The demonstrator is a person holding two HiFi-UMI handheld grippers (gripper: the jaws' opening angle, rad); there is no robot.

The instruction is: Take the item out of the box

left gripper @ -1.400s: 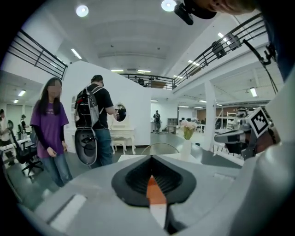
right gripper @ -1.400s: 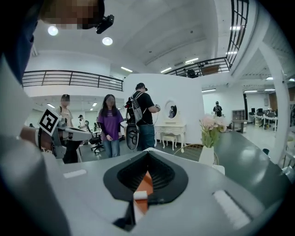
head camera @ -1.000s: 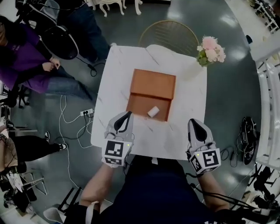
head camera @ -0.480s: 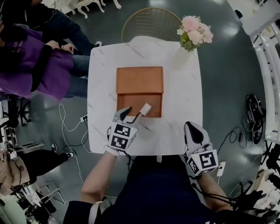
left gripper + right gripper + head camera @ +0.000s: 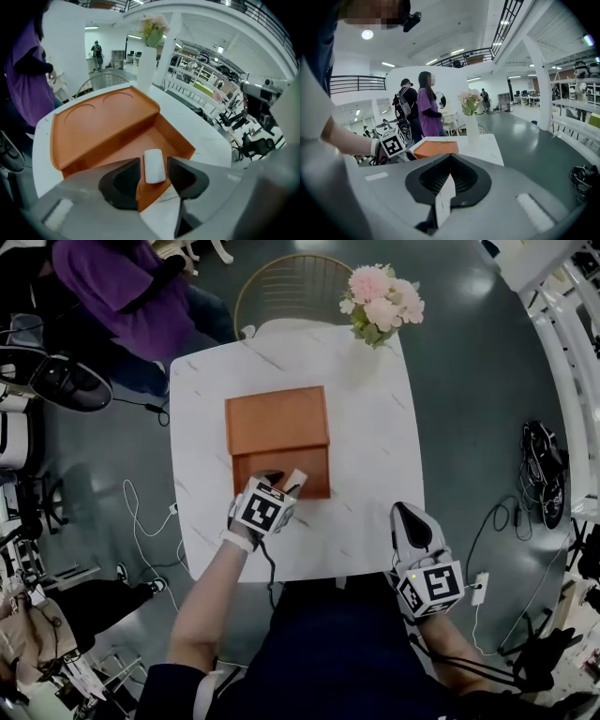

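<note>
Marble tabletop (image 5: 375,474); left hand-held gripper (image 5: 153,162) spread around rounded white block (image 5: 154,168) in orange box (image 5: 108,122).

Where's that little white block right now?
The small white rectangular block lies in the open orange box's tray near its front edge, centre of the left gripper view, between the left gripper's open tongs.

We are stretching our bare left forearm (image 5: 211,592) forward and holding the left gripper (image 5: 283,480) out on the far side, its jaws standing well apart. We are holding the right gripper (image 5: 403,512) near our body on the right, pointing away from us, jaws closed together.
</note>
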